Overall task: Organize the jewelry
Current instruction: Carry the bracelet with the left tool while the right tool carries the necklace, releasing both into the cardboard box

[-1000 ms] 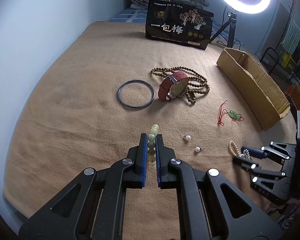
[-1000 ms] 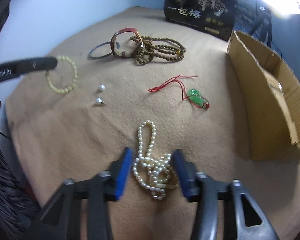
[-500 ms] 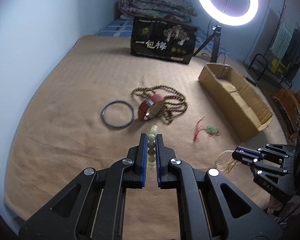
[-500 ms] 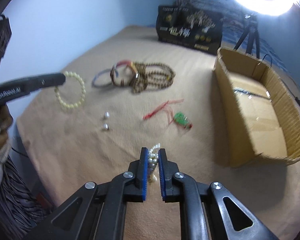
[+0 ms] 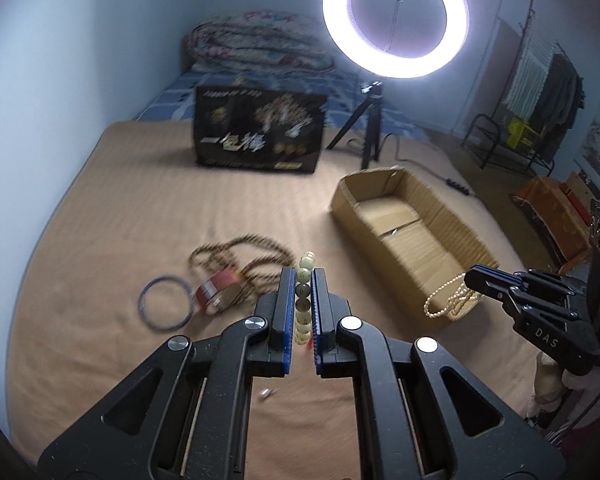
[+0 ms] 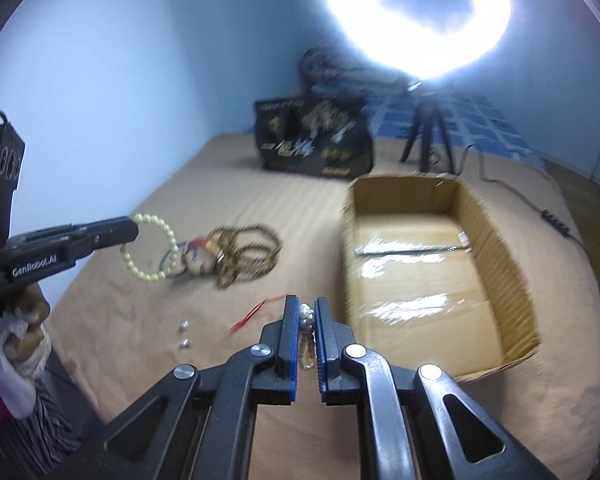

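Pale bead bracelet (image 5: 303, 300) pinched in my raised left gripper (image 5: 303, 276); pearl necklace (image 5: 448, 298) dangling, clamped in my right gripper (image 6: 308, 308).

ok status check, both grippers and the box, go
Left gripper shut on pale bead bracelet, lifted. Right gripper shut on pearl necklace, lifted by cardboard box. Box open, nothing blocking it.

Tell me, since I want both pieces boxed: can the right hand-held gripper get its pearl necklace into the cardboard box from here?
Probably yes. The right hand-held gripper is shut on the pearl necklace, beside the cardboard box, whose top is open, with nothing seen between them.
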Demonstrator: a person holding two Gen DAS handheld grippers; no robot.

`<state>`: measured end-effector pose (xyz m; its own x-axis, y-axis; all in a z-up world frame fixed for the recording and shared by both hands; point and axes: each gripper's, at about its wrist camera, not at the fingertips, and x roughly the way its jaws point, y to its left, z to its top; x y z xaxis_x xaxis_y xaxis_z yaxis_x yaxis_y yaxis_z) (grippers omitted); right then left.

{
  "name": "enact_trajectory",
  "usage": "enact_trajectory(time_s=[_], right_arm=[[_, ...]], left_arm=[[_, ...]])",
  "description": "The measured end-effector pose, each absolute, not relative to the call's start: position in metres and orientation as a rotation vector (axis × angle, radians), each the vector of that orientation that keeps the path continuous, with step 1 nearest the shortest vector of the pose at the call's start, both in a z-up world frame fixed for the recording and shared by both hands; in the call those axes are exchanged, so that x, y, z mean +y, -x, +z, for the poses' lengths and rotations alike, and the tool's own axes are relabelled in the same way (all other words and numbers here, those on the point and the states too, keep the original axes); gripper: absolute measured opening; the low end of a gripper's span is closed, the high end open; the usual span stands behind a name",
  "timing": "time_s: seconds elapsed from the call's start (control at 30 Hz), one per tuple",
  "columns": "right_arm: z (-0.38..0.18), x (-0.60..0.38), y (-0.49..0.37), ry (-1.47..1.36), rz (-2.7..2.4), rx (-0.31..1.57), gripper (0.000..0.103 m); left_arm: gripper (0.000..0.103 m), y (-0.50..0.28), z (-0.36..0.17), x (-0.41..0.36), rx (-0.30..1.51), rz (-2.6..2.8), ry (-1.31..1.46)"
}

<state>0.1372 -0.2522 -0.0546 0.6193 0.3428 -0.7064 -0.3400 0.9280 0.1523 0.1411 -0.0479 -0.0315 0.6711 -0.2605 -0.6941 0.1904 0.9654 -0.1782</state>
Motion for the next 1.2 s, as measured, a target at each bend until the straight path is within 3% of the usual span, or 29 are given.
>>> enact_trajectory(time_s=[0.6,1.2], right_arm=[[-0.064,-0.333,-0.179,-0.091,0.213,0.815,0.005],[-0.086,-0.359,-0.204,-0.121,0.112,0.874,0.005]], left_arm=[[0.005,-0.215,-0.03,-0.163,0.814,-0.456,0.113],[0.005,-0.257,-0.087,-0.201,0.902,-0.402,0.032]])
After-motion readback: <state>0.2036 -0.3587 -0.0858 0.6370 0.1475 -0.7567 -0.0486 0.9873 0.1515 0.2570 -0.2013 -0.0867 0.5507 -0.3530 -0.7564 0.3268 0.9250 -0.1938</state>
